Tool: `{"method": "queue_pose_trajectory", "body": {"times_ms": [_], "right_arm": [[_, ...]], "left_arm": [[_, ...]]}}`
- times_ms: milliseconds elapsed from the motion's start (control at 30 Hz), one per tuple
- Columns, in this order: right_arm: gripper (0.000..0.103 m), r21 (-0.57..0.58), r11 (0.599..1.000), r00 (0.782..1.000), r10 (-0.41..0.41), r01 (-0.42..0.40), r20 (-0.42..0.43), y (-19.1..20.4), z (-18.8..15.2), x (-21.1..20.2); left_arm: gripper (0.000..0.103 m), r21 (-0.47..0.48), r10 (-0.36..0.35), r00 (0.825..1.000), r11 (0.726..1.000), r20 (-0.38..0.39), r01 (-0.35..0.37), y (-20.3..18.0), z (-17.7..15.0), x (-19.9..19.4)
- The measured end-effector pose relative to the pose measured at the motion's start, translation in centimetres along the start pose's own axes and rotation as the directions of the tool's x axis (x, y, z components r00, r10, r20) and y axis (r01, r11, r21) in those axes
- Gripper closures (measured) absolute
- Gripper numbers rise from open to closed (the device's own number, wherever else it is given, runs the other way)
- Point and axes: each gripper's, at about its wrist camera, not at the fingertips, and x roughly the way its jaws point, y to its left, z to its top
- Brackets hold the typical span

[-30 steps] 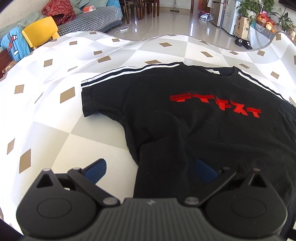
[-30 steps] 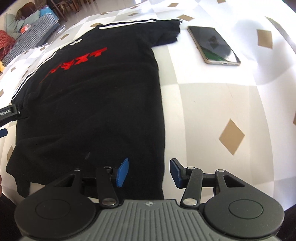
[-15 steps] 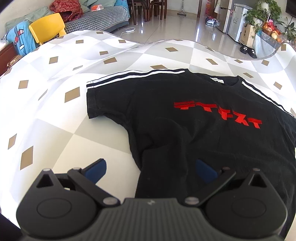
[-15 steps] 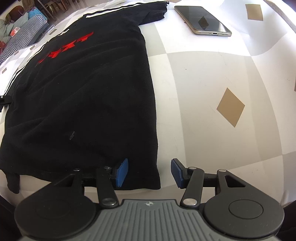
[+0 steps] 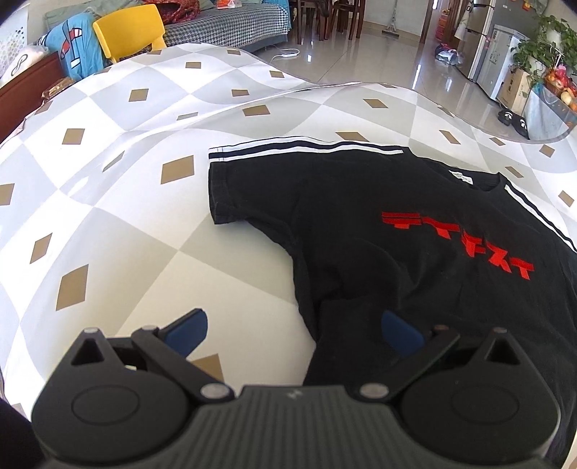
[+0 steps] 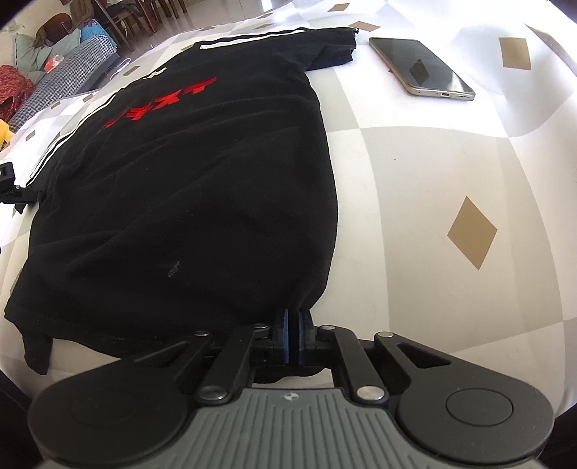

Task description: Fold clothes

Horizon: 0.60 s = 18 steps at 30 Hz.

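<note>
Where its blue pads stood apart half a second ago, the right gripper (image 6: pixel 293 324) has now pinched shut on the near hem corner of the black T-shirt (image 6: pixel 187 173), which lies spread face-up on the checked tablecloth (image 5: pixel 108 223), so a fold looks ready to start. The left gripper (image 5: pixel 294 332) stays wide open, straddling the shirt's other side edge and holding nothing. Only the right view shows the phone (image 6: pixel 420 68) beside the sleeve; only the left shows the yellow chair (image 5: pixel 126 27).

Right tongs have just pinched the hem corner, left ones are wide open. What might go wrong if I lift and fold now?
1. The left tongs are open with the shirt's side edge between the fingers, ungripped; lifting with the right tongs alone may drag the black T-shirt askew.
2. The phone lies close beside the far sleeve; a sliding shirt might push it.
3. The right grip is at the very hem corner and may slip.
</note>
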Motion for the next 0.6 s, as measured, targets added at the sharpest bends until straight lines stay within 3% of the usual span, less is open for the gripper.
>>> {"method": "queue_pose_trajectory", "body": {"times_ms": [233, 433, 600], "right_arm": [[0.099, 0.017, 1.0, 0.993, -0.004, 0.002, 0.122, -0.1, 1.0, -2.8], [0.099, 0.016, 0.988, 0.963, -0.154, 0.154, 0.222, -0.2, 1.0, -4.9], [0.098, 0.008, 0.968, 0.95, -0.248, 0.251, 0.189, -0.3, 0.5, -4.4]], "left_arm": [[0.0, -0.102, 0.063, 0.998, 0.993, -0.016, -0.065, 2.3, 0.5, 0.4], [0.0, -0.11, 0.088, 0.996, 0.99, -0.015, -0.089, 2.7, 0.7, 0.6], [0.0, -0.121, 0.1, 0.995, 0.988, -0.013, -0.101, 2.9, 0.8, 0.8]]}}
